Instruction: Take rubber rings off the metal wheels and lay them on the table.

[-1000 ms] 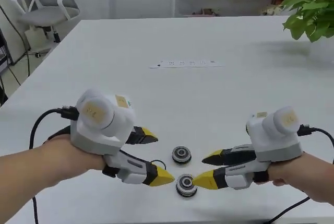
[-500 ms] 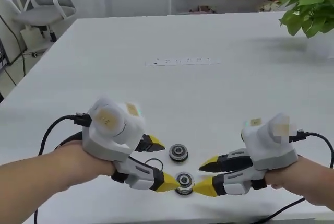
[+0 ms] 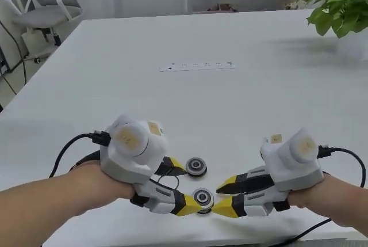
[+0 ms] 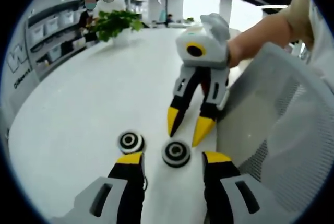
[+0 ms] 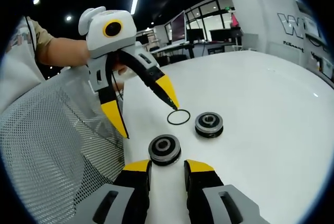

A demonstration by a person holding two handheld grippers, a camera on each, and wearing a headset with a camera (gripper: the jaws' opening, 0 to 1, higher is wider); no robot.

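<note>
Metal wheel (image 5: pixel 165 149) lies just ahead of right gripper (image 5: pixel 167 166) jaws

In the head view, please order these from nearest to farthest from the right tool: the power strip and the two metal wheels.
1. Near wheel, just left of the right tool.
2. Far wheel, a little farther up the table.
3. Power strip, far ahead at mid-table.
</note>
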